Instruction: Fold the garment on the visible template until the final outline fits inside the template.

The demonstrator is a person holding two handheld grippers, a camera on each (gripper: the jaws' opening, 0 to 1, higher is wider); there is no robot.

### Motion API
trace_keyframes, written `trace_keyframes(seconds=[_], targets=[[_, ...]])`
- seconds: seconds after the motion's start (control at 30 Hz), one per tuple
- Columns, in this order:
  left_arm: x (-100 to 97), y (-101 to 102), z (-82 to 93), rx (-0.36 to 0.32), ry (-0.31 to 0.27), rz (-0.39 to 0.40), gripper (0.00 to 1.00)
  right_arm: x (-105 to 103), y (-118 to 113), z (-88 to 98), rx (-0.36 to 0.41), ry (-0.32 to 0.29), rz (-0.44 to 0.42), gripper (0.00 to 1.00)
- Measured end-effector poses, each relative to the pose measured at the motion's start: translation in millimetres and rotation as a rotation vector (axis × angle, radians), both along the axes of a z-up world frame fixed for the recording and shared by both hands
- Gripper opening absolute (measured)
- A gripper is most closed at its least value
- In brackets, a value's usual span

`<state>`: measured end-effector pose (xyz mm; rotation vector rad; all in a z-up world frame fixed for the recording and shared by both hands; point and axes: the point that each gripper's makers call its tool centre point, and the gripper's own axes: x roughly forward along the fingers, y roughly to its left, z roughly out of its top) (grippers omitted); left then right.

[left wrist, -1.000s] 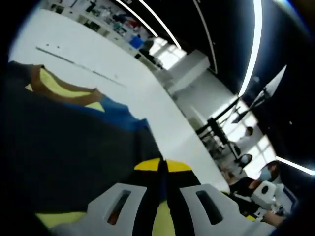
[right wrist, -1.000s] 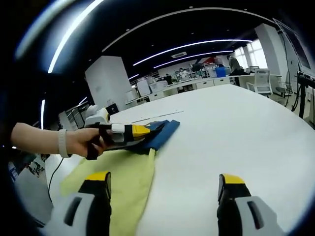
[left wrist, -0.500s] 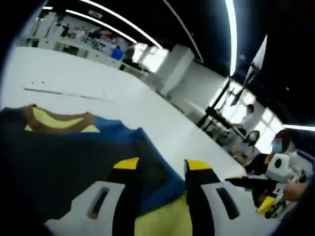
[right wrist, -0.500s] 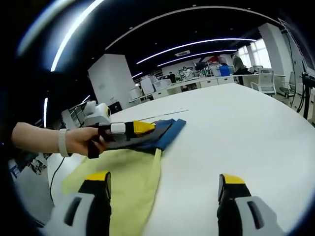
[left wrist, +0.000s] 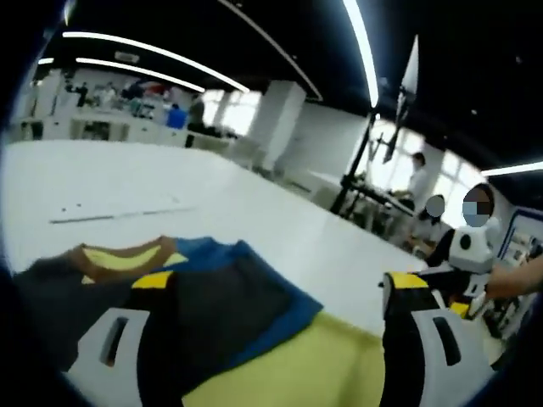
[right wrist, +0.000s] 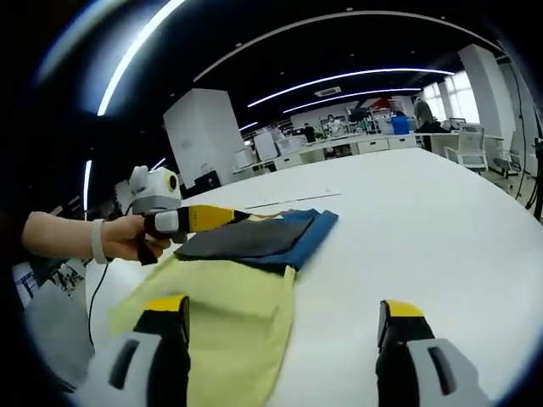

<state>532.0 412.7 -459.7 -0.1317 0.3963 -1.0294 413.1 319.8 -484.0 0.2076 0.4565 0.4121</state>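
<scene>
1. Right gripper view looks across a big white desk [right wrist: 441, 220]: the garment [right wrist: 254, 242], dark grey with a blue edge, lies as a folded stack on top of a pale yellow sheet [right wrist: 229, 314], which I take to be the template.
2. The garment's long axis runs from the left gripper [right wrist: 225, 217] away towards the desk's far edge; the yellow sheet spreads from under it towards the right gripper [right wrist: 284, 326].
3. The left gripper is clearly the nearer tool. Held in a hand [right wrist: 127, 237], it hovers just at the garment's edge, and I cannot tell whether it touches the cloth.
4. In the left gripper view its jaws stand spread wide with nothing between them, the garment [left wrist: 195, 297] lying just below and ahead, collar [left wrist: 123, 257] at the far end.
5. The right gripper hangs back over the near part of the yellow sheet, jaws apart, gripping nothing.
6. My guess is the next fold falls to the left gripper.
</scene>
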Motion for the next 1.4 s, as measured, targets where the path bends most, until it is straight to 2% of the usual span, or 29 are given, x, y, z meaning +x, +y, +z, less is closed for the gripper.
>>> trace_keyframes(seconds=[0.4,0.53,0.57,0.67,0.97,1.13,1.27,1.4], targets=[[-12.0,60.5,-1.7,0.003,0.021,0.054,0.96,3.9,2.5,1.8,-0.017,-0.004,0.023,0.92],[-16.1,79.8,-2.2,-0.013,0.044,0.082,0.94,3.3,2.8,1.8,-0.013,-0.004,0.028,0.92],[-21.0,85.3,-3.0,-0.014,0.065,0.08,0.91,2.5,3.3,1.7,-0.015,-0.002,0.03,0.92],[-31.6,102.6,-2.9,-0.008,0.059,0.089,0.85,-2.1,6.7,0.9,-0.028,0.002,0.063,0.91],[-67.1,178.2,-6.0,0.039,0.101,0.164,0.85,-18.6,14.2,0.2,-0.055,0.026,0.146,0.81],[-90.4,208.5,-3.3,0.06,0.11,0.198,0.84,-29.1,17.0,-5.0,-0.08,0.048,0.177,0.75],[-117.3,230.9,-8.8,0.078,0.151,0.22,0.81,-38.0,16.6,-6.6,-0.086,0.061,0.184,0.71],[-141.2,249.4,-20.5,0.122,0.223,0.232,0.8,-50.4,15.0,-8.8,-0.113,0.076,0.202,0.67]])
